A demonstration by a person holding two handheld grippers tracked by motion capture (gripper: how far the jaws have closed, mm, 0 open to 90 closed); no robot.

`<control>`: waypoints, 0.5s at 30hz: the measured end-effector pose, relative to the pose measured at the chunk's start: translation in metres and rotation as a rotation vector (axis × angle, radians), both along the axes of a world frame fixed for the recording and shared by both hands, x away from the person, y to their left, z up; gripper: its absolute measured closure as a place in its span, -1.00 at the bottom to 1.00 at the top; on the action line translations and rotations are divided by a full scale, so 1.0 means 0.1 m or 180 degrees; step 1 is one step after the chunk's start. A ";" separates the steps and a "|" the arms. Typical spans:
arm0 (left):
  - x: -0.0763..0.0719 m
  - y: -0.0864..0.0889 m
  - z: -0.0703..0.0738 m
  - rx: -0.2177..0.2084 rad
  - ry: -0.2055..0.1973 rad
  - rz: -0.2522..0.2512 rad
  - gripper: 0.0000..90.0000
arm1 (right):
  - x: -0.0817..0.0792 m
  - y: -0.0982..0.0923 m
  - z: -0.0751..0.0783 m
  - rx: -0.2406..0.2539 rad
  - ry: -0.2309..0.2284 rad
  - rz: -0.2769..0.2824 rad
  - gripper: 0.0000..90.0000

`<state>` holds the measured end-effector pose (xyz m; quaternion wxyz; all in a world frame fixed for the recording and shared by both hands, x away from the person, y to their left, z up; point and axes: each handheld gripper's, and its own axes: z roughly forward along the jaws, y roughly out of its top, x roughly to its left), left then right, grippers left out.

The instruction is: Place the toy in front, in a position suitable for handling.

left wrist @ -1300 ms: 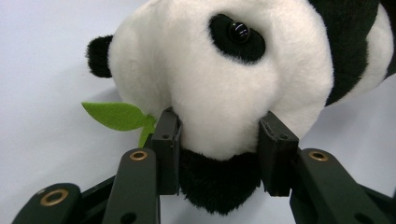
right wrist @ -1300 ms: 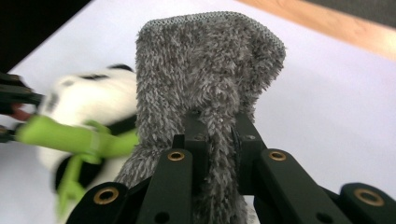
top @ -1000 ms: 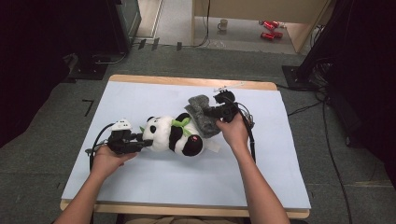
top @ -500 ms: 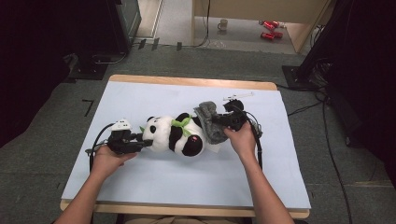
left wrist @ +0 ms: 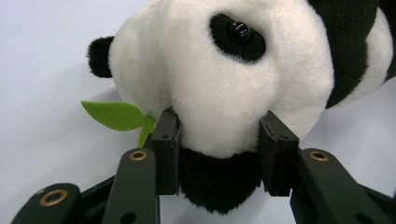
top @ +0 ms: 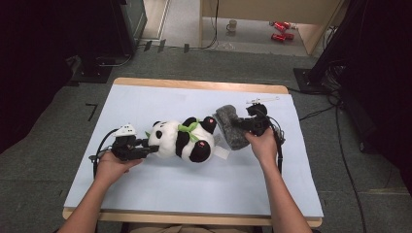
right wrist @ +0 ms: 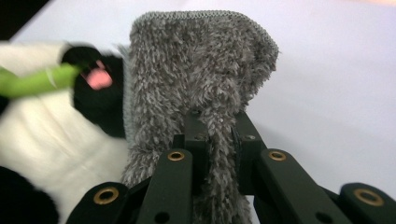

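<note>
Fingers of the left gripper [left wrist: 219, 154] are clamping the plush panda's [top: 182, 141] muzzle mid-table. Right gripper [right wrist: 217, 144] is pinching the grey fuzzy sock [top: 231, 127], now drawn rightward off the panda's foot since a second ago — sock appears freed. Blue table cover [top: 160, 194] is offering open room right; far edge near.

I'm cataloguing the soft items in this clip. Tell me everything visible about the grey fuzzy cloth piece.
The grey fuzzy cloth piece looks like shaggy knitted fabric with a finished, stitched edge along its far end. It is limp and lies on the pale blue table cover to the right of the plush panda, its near side against the panda's black foot. The right tongs are shut on a fold of it; in the right gripper view the pile bulges out between the two black jaws.
</note>
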<state>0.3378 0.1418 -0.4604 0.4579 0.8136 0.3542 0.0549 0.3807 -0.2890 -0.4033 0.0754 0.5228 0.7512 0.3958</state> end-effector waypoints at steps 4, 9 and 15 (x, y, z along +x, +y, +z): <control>-0.02 -0.01 0.00 0.0010 -0.0023 0.0017 0.28 | -0.03 0.00 0.22 0.0107 -0.0194 0.0003 0.80; -0.04 -0.02 0.00 0.0028 -0.0054 0.0054 0.28 | 0.01 0.15 0.33 0.0189 -0.0286 0.0121 0.80; -0.07 -0.03 -0.01 0.0024 -0.0088 0.0100 0.27 | 0.07 0.45 0.34 0.0154 -0.0312 0.0325 0.79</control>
